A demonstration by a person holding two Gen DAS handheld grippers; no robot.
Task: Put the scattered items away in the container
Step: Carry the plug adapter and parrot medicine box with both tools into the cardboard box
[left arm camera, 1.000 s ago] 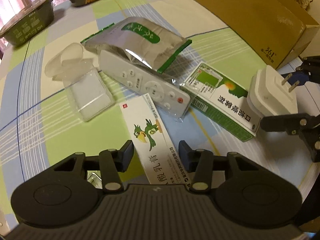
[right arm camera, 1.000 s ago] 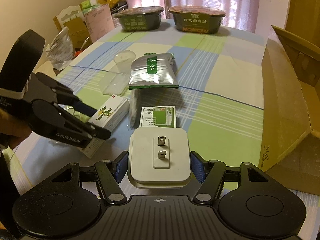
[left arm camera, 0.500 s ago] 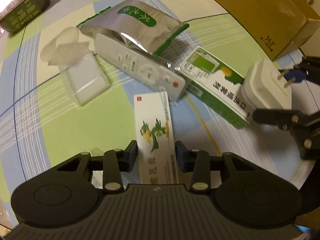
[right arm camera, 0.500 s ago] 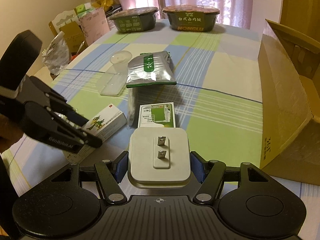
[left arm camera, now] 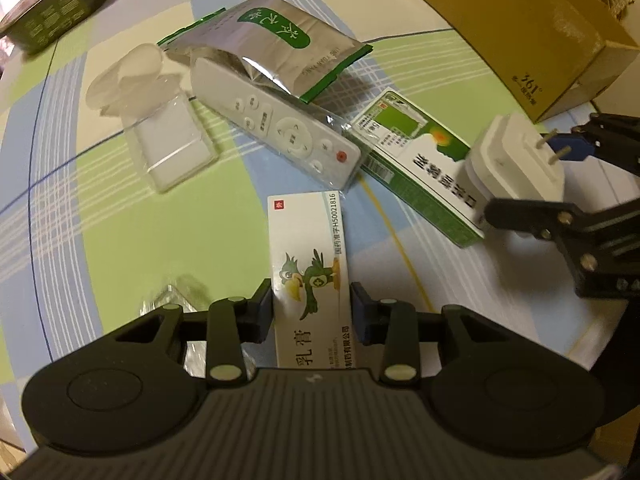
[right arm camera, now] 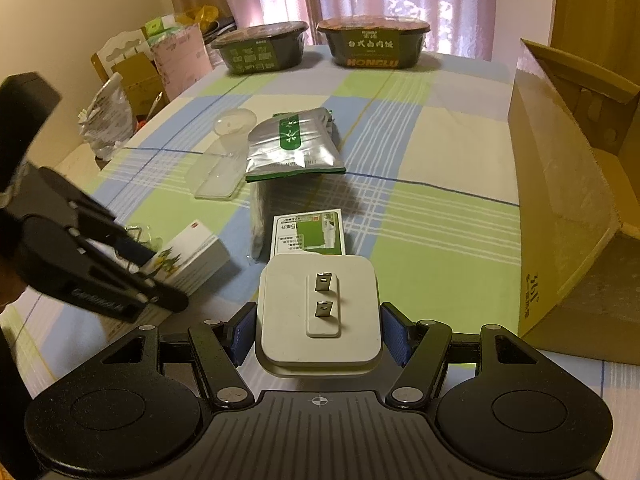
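Your left gripper (left arm camera: 312, 312) sits low in the frame, its fingers closed against both sides of the white ointment box (left arm camera: 310, 264) with the green bird. Your right gripper (right arm camera: 319, 334) clamps the white plug adapter (right arm camera: 319, 312), prongs facing up. The cardboard box (right arm camera: 560, 208) stands open along the right edge, while the remote (left arm camera: 276, 128) and foil pouch (left arm camera: 280, 44) lie mid-frame on the checked tablecloth (left arm camera: 60, 220)
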